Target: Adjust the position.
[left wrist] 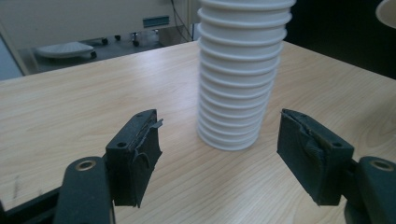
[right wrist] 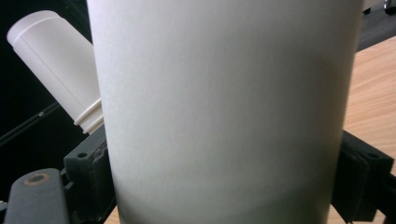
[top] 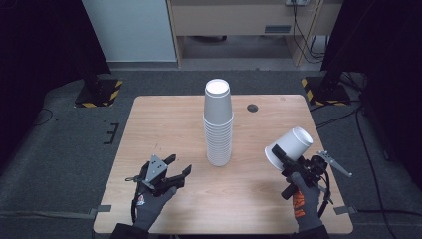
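Note:
A tall stack of white paper cups (top: 218, 124) stands upside down in the middle of the wooden table (top: 164, 124). My left gripper (top: 180, 164) hovers low at the front left, open, its jaws pointing toward the stack (left wrist: 238, 74) with nothing between them. At the front right, my right gripper (top: 278, 154) is shut on a single white cup (top: 291, 144), held tilted above the table with its closed bottom up and to the right. In the right gripper view the held cup (right wrist: 224, 107) sits between both pads (right wrist: 88, 172), and the stack (right wrist: 51, 60) shows behind it at the upper left.
A small black round cap (top: 253, 107) sits in the tabletop right of the stack. Black stands on hazard-striped bases (top: 99, 92) rise off both far corners. Cables (top: 343, 117) run on the floor at the right. Bare wood lies left of the stack.

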